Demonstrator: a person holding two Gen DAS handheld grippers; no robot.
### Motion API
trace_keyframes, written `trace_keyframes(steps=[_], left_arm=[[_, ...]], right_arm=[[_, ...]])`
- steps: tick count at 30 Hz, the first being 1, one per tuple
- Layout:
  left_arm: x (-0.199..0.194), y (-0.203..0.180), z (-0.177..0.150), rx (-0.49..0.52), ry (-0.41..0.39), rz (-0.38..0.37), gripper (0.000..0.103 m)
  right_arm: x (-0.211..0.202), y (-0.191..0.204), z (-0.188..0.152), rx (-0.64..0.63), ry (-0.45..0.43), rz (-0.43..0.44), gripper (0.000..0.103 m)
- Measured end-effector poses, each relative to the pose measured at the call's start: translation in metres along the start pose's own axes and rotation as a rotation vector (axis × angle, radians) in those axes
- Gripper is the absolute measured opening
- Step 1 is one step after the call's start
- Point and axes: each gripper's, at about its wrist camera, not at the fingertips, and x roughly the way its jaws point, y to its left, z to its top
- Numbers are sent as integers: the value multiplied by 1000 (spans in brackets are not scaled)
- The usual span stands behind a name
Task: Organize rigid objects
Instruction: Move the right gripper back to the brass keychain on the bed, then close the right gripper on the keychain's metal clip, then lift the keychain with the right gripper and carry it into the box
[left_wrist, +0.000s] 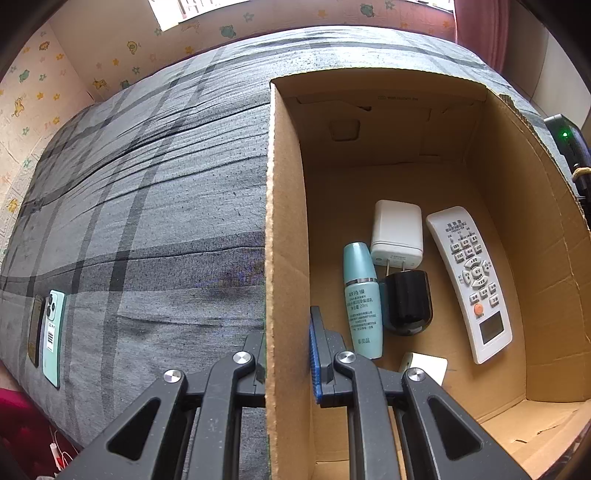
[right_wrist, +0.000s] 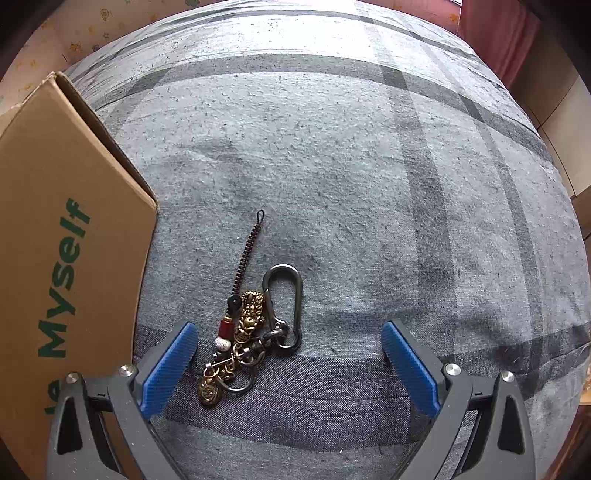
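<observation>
Jaws of left hand-held gripper (left_wrist: 288, 354) clamp box wall (left_wrist: 284, 221).

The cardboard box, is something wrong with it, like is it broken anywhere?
A bit. The cardboard box has a ragged, torn top edge on its right wall, and a rip in the bottom flap near the corner. The left tool pinches its left wall.

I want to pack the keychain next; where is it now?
In the right wrist view, the keychain lies on the grey plaid cover, beside the cardboard box, near the open right gripper's left finger.
</observation>
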Motion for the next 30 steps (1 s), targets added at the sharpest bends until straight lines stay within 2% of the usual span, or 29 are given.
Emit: trace_keyframes(steps=[8,10,12,13,14,16,17,30], left_arm=[[0,0,1,-2,2,-1,15],[0,1,1,-3,2,-2,15],[0,1,1,-4,3,-2,15],[0,1,1,-5,3,-2,15],[0,1,1,-5,4,-2,15],[0,1,1,-6,4,-2,15],[0,1,1,-5,4,-3,15],[2,3,0,-12,5,-5,15]], right_arm=[[4,2,1,-4,0,-7,101],[4,4,1,-6,-6,-11,91],[-1,6,0,-10,-14,-6,62],[-3,7,0,-12,-12,1,54],[-6,10,1,-19,-10,1,37],[-8,13,0,-31,-11,4,25],[-9,13,0,-27,-11,20,14],[-47,4,-8,2,-30,52,13]])
